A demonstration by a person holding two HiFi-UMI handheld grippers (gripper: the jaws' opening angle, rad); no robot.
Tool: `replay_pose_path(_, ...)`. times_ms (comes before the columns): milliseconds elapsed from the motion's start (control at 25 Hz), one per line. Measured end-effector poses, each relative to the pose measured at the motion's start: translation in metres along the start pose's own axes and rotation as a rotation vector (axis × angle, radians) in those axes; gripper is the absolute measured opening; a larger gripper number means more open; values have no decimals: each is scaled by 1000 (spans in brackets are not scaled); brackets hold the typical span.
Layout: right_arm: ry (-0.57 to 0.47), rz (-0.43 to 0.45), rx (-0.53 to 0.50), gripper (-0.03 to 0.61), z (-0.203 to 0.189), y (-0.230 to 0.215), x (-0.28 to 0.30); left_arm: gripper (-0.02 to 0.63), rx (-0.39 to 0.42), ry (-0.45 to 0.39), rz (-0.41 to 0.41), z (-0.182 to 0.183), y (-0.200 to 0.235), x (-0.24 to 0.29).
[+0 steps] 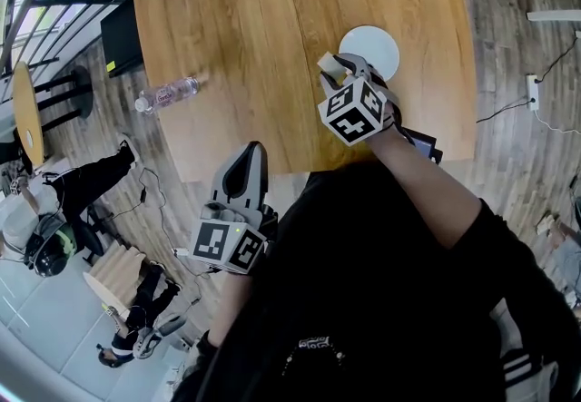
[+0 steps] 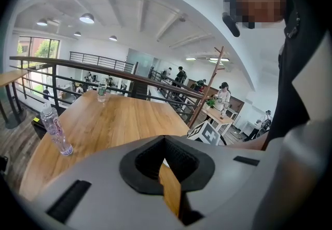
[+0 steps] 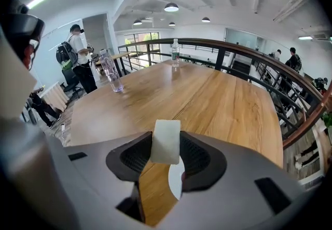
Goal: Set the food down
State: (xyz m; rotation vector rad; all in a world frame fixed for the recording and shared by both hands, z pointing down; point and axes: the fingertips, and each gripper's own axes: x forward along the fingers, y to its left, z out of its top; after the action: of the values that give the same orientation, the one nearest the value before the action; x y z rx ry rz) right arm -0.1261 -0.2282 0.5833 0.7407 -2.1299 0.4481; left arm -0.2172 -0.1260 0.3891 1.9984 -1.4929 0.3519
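Right now, your right hand-held gripper (image 1: 336, 67) is clamped on the pale cream rectangular block of food (image 3: 166, 141). Its jaws stand wide, with a dark pad pressed against each side of the block, which sticks up past the fingertips. You hold the block over the light wooden bench (image 1: 254, 19), at the near left edge of the round white plate (image 1: 377, 44). In the right gripper view a sliver of that plate shows through the gap just beneath the block. Whether the block touches the plate I cannot tell.

Your left hand-held gripper (image 1: 247, 160) hangs off the bench's near edge, well apart from the plate. Its jaws are drawn together at the tips, with nothing between them. A clear plastic water bottle (image 1: 168, 93) stands on the bench's left side.
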Motion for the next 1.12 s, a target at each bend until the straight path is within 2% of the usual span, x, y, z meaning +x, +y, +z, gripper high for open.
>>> replay_pose_path(440, 102, -28, -6, 176, -45, -22, 22, 3, -8, -5, 23, -3, -3, -3)
replay_pose_path(1120, 219, -28, 12, 178, -75, -47, 69, 3, -35, 16, 23, -4, 4, 1)
